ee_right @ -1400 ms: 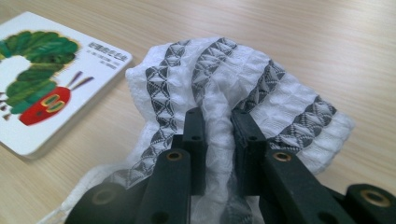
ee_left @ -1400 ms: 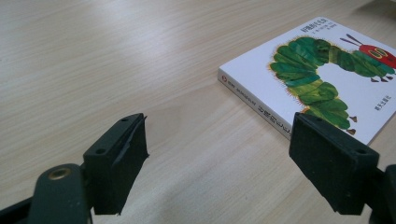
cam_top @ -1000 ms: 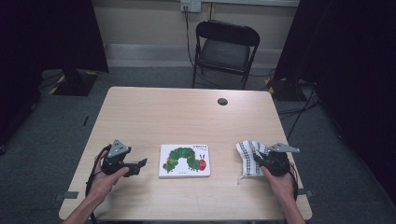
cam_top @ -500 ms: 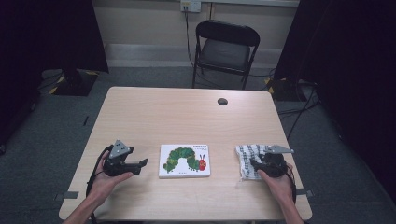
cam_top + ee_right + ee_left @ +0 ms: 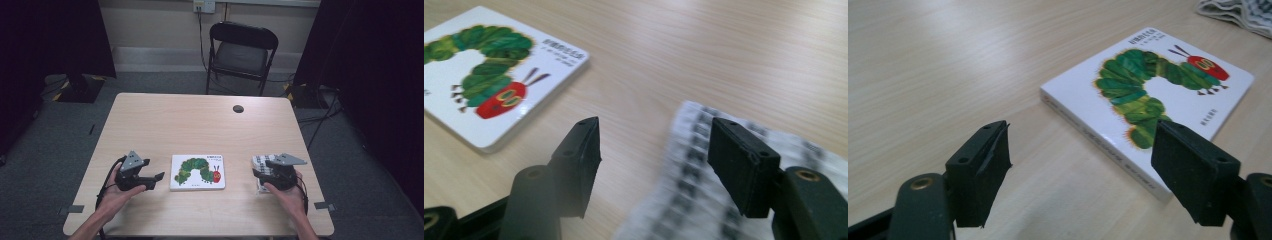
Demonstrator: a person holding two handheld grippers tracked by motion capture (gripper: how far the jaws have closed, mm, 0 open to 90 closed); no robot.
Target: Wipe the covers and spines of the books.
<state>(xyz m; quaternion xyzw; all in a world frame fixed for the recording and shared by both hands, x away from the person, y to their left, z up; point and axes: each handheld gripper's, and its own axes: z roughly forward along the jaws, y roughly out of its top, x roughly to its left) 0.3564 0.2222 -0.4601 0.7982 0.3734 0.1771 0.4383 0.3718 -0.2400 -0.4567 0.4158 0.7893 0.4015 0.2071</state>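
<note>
Two grippers sit low in the high view, and I start with the biggest thing, the table (image 5: 200, 120): a pale wooden top that takes up the middle of that frame, with a black folding chair (image 5: 241, 50) behind it at upper centre. Lower centre on the wood lies the picture book (image 5: 198, 172), flat, cover up, a green caterpillar with a red head across its white face. In the left gripper view the book (image 5: 1148, 95) runs from centre to the right edge, its near corner coming in behind the right-hand jaw; in the right gripper view it (image 5: 489, 70) fills the upper left.

At lower right of the high view I see the folded cloth (image 5: 261, 167), white with dark checks, lying flat on the table well to the right of the book. My right gripper (image 5: 272, 175) is over it. In the right gripper view the cloth (image 5: 704, 200) spreads blurred across the lower right, under the gripper (image 5: 654, 150); its jaws have just been opening, stand apart, and nothing is pinched between them.

My left gripper (image 5: 150, 181) sits at lower left, just left of the book and apart from it. Its jaws (image 5: 1080, 165) are spread wide over bare wood.

Smallest, a dark round spot (image 5: 238, 108) lies on the far side of the tabletop.
</note>
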